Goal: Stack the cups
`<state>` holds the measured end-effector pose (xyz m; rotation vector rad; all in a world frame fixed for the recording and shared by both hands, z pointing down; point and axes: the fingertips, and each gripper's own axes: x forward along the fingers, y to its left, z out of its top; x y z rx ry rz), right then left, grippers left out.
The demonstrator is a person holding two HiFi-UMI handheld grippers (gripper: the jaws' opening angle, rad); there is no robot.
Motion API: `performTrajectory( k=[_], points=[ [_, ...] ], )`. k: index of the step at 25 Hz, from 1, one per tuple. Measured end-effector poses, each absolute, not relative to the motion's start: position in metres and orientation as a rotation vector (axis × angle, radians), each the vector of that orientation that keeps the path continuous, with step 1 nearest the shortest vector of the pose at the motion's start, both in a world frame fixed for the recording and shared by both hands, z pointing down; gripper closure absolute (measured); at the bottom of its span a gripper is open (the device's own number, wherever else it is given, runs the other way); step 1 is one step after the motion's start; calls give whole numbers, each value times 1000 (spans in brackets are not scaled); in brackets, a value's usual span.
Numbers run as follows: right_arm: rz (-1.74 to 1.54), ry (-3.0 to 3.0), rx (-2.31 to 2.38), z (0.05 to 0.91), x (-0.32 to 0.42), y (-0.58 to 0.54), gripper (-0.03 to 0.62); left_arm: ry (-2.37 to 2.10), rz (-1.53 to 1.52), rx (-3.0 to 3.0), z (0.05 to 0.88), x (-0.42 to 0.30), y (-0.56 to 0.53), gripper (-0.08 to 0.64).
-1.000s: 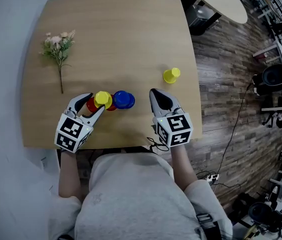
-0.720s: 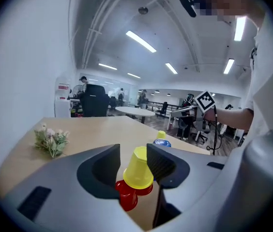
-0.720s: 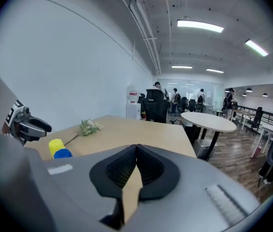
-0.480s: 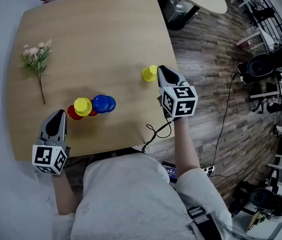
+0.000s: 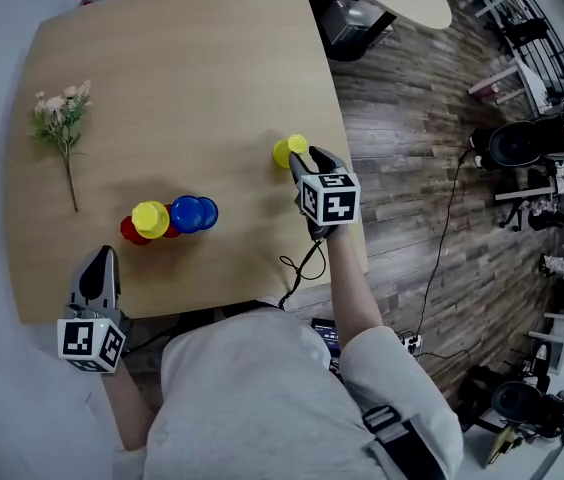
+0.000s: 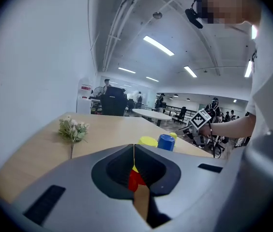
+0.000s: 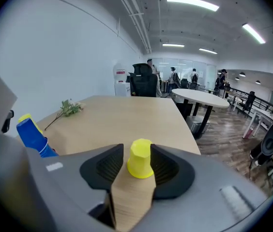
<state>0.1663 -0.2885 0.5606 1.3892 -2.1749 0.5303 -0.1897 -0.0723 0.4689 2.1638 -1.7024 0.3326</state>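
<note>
My right claw (image 5: 302, 160), jaws just opening, flanks the lone yellow cup (image 7: 140, 161) unpinched; closing off-centre could knock it off the table (image 5: 182, 88) edge; left claw (image 5: 100, 260) clenched empty

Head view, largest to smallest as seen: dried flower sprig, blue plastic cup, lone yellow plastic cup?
1. Dried flower sprig
2. Blue plastic cup
3. Lone yellow plastic cup
The two cups look close, and the yellow one is partly hidden.

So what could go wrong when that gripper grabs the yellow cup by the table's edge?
The right gripper's jaws have just been opening, and the yellow cup stands between them, not pinched.
1. The cup sits near the edge of the table; a bump might knock it onto the floor.
2. Its sides slope, so it might slip out when squeezed.
</note>
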Motion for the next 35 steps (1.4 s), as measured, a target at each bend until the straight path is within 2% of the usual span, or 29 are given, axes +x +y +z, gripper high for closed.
performTrajectory(
  k=[7,15,35],
  points=[
    [596,-2103,1412,597,173,-301,347,-1759,336,2097,471,-196,-60,549],
    [578,-2103,1411,604,167,-302,370,-1789,346,2070,469,-207,-54,549],
    [475,-2510,1245,458,72,-199,376,-1600,322,2306,459,-189,-100,548]
  ],
)
